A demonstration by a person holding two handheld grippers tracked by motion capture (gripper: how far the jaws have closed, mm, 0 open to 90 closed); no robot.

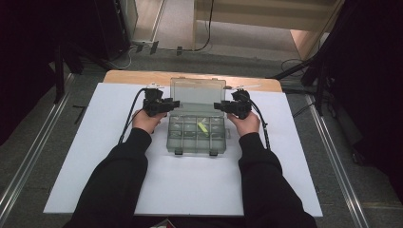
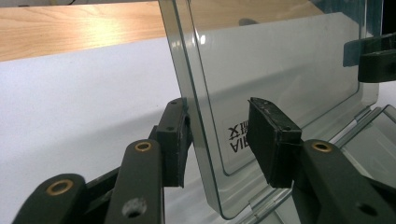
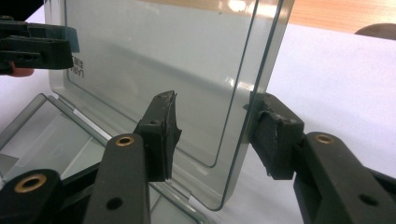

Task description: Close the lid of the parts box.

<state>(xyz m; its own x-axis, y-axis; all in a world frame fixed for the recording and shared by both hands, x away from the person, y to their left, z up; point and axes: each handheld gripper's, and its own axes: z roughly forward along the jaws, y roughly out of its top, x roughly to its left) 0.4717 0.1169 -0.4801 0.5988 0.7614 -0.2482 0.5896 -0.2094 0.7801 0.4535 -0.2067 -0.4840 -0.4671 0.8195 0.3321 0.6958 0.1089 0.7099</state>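
Black sleeves low in frame; left gripper and right gripper straddle upright lid edges of compartment box, unclamped. Next: likely pinch, swing lid.

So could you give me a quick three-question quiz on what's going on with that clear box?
1. True or false: the lid of the clear compartment box stands raised.
2. Which part does the left claw straddle? A) the lid's side edge B) a front latch C) the white board
3. What colour is the small item lying in one compartment?

Key: 1 true. 2 A; the right claw straddles the opposite side edge. 3 yellow-green.
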